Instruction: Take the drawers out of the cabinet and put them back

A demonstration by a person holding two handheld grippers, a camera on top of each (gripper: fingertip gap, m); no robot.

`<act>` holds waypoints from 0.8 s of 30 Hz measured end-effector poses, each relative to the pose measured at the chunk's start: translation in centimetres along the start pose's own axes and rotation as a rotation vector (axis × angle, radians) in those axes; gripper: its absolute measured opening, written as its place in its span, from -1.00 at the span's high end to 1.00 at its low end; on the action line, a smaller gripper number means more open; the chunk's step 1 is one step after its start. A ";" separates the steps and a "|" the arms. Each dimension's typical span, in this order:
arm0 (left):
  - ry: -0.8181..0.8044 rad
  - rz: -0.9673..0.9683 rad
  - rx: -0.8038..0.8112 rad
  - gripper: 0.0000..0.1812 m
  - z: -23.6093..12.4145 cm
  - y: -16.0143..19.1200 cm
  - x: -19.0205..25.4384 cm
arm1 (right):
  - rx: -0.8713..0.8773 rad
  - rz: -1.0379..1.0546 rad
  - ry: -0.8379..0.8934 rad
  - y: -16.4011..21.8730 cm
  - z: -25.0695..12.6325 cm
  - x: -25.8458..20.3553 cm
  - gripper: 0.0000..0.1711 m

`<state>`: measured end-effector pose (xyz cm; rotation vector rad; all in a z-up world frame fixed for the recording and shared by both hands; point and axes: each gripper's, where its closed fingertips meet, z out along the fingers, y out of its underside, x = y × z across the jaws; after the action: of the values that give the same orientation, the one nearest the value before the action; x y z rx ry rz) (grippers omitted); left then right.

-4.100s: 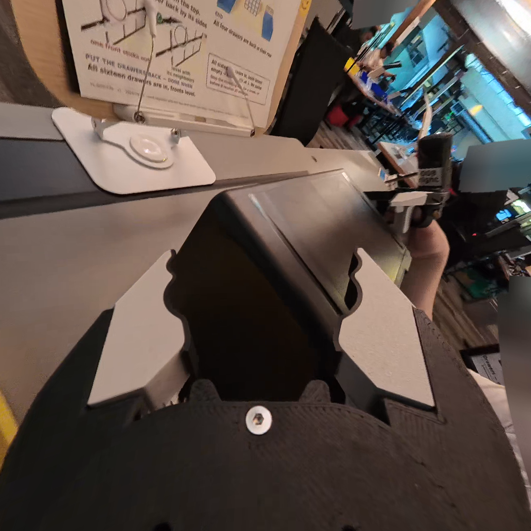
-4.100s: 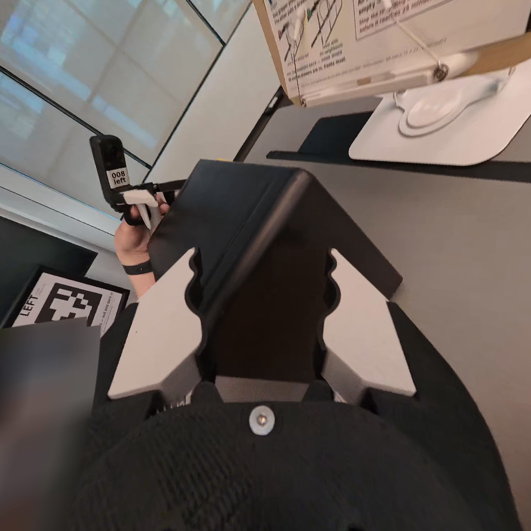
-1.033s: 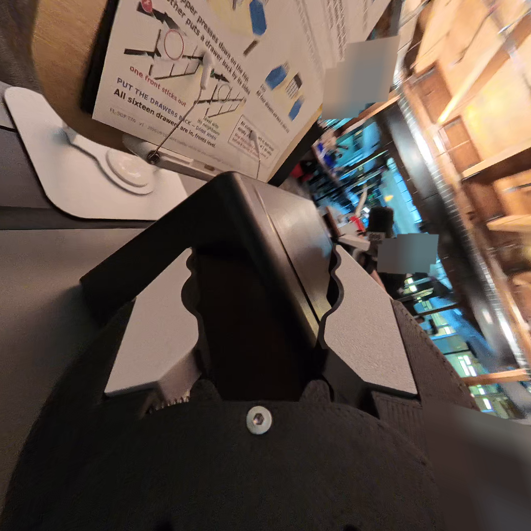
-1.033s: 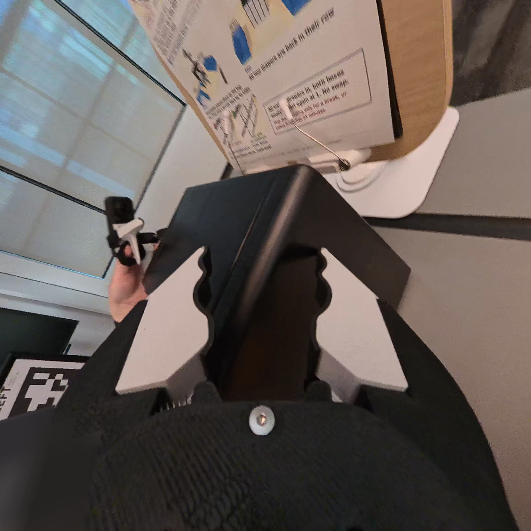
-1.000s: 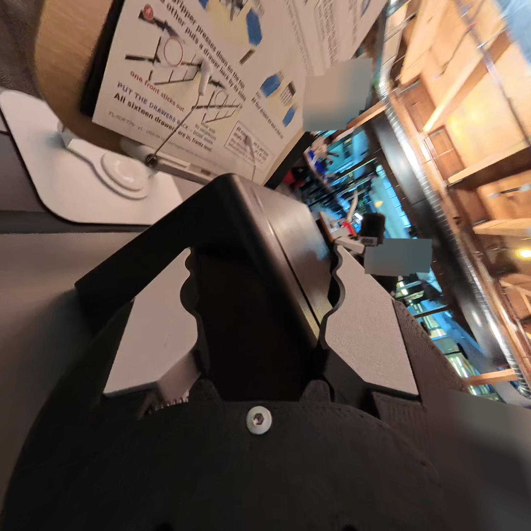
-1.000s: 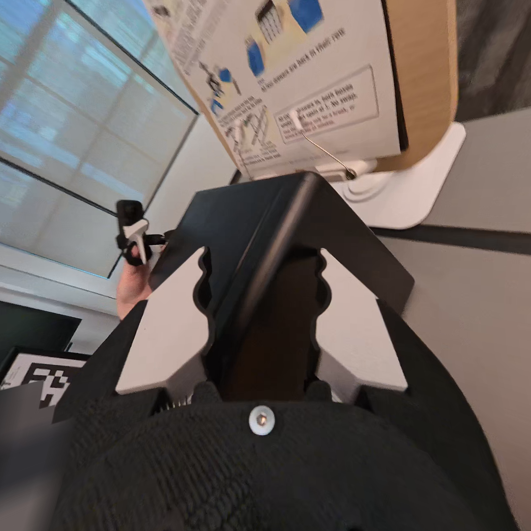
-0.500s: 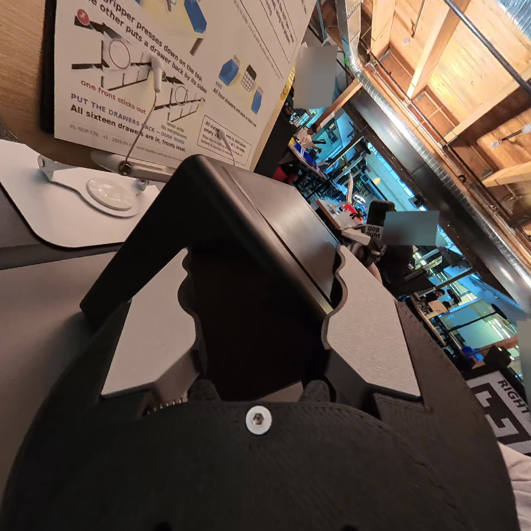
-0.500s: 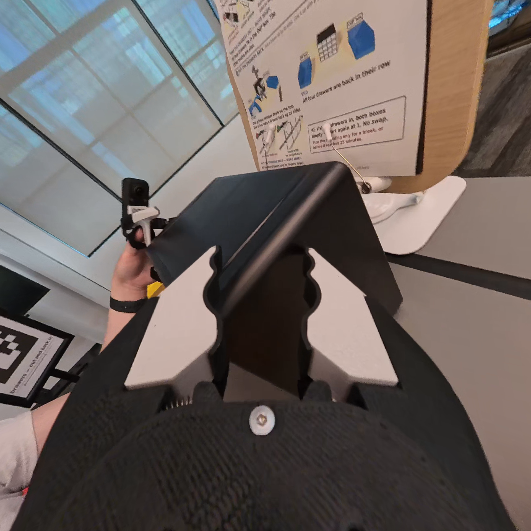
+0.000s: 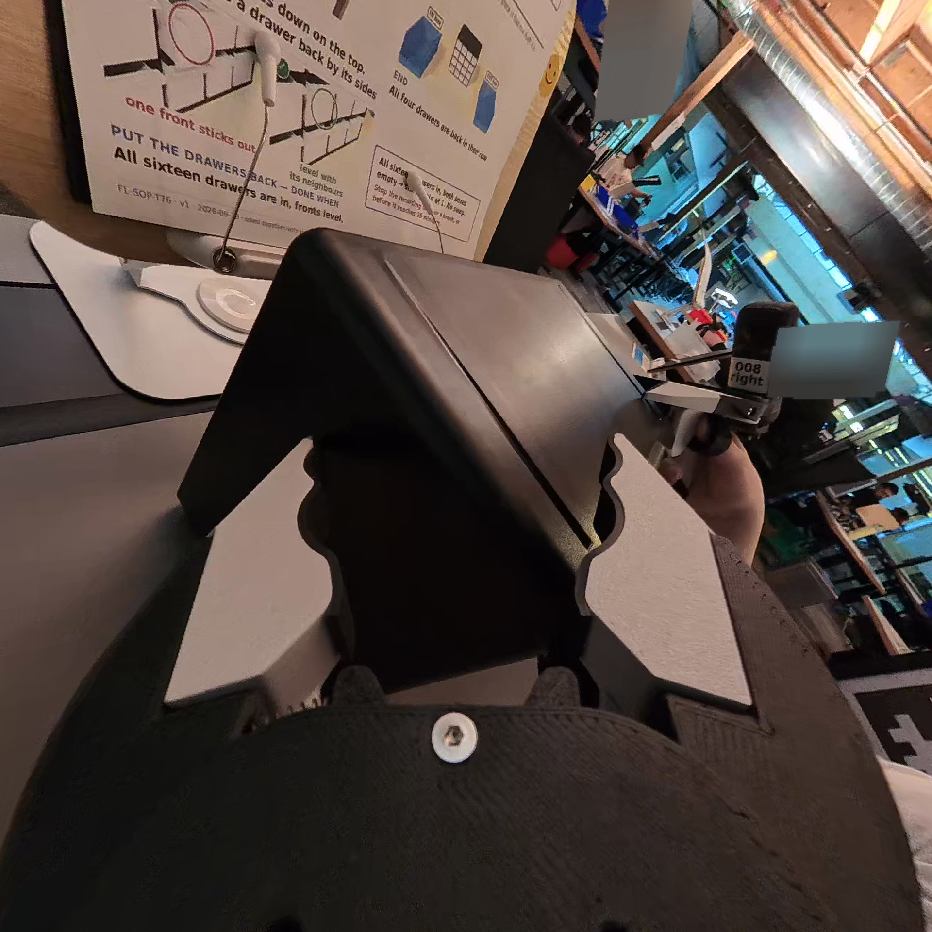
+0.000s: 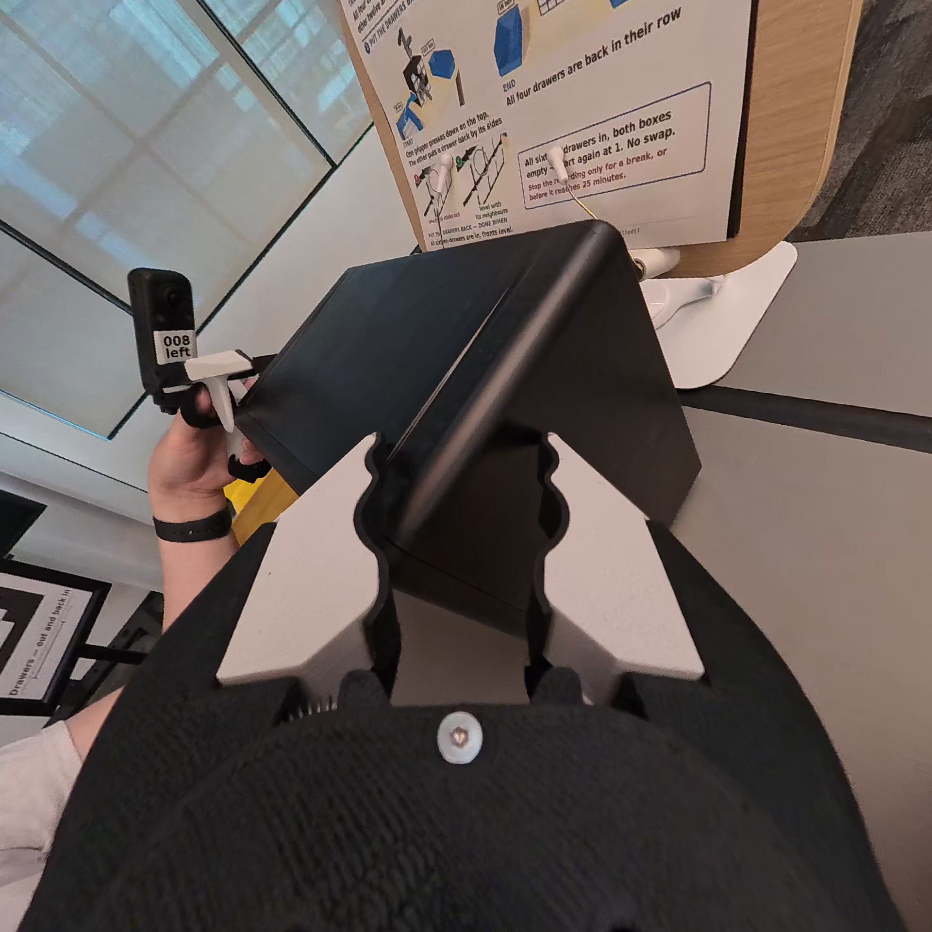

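**A:** Left wrist view: what writing shows?

**B:** Behind the black cabinet (image 9: 504, 353) stands a printed instruction sheet (image 9: 302, 101) with diagrams and text, clipped to a wooden board on a white base (image 9: 126, 343). Past the cabinet's far corner, the camera on the right tool (image 9: 676, 403) carries a small white label (image 9: 746, 373). In the right wrist view, a similar label (image 10: 176, 345) sits on the camera beyond the cabinet's other corner, and a framed marker sign (image 10: 30, 640) stands lower, to that same side.

**A:** Where is the cabinet relative to each tool?

**B:** It sits between the fingers of both. The left tool (image 9: 460, 441) is spread wide, its fingers against two adjoining faces of the cabinet's near corner. The right tool (image 10: 462, 436) is set narrower and closed on another near corner of the cabinet (image 10: 403, 343). A hand (image 10: 186, 464) with a black wristband (image 10: 191, 527) holds the left tool at the cabinet's far corner.

**A:** Which way does the cabinet point?

**B:** One rounded edge runs from between the fingers away toward the sheet, slanted in the frame. A broad face spreads from that edge across to the other tool. The cabinet's lower side meets the grey bench (image 9: 75, 529). Which face holds the drawers cannot be told.
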<state>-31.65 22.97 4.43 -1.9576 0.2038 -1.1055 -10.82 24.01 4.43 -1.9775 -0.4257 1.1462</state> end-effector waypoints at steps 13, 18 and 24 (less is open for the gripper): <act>-0.017 0.011 0.001 -0.21 0.2 0.0 0.0 | 0.011 -0.012 0.034 0.1 0.1 -0.2 0.28; -0.008 0.008 0.004 -0.20 0.1 0.0 0.0 | 0.010 -0.030 0.018 0.0 0.1 -0.2 0.29; 0.028 0.013 0.117 -0.07 -2.6 -2.3 1.1 | 0.191 -0.404 0.164 -5.1 -3.0 -2.2 0.54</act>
<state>-33.56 22.33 7.42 -1.8356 0.1626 -1.1124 -8.97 24.41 10.49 -1.7041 -0.5753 0.7361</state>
